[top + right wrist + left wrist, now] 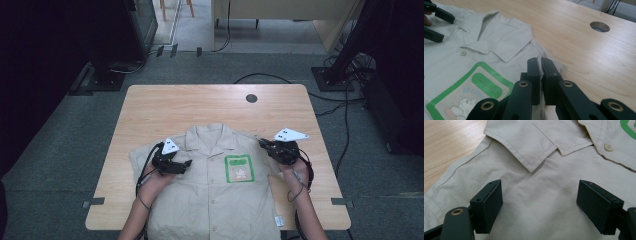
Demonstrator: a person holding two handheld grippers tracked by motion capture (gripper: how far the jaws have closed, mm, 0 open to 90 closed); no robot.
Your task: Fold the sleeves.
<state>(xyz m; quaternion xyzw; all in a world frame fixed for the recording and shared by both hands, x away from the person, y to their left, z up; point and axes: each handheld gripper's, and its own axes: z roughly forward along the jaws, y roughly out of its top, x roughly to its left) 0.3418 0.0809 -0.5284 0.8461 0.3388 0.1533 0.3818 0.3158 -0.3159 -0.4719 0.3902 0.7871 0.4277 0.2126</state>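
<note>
A beige short-sleeved shirt (215, 195) lies face up on the wooden table (175, 105), collar toward the far side, with a green-framed patch (239, 168) on its chest. My left gripper (187, 163) hovers low over the shirt's left shoulder, just below the collar. In the left gripper view its jaws stand wide open (540, 205) above flat cloth (536, 187). My right gripper (260, 142) is at the shirt's right shoulder edge. In the right gripper view its jaws (540, 65) are pressed together with a fold of the shirt (486, 45) pinched between them. The left gripper (447, 28) shows there too, far off.
A round cable hole (251, 98) sits in the table near its far edge, right of centre. Bare wood lies beyond the collar and on both sides of the shirt. Cables (345, 115) run over the grey carpet right of the table, near dark stands.
</note>
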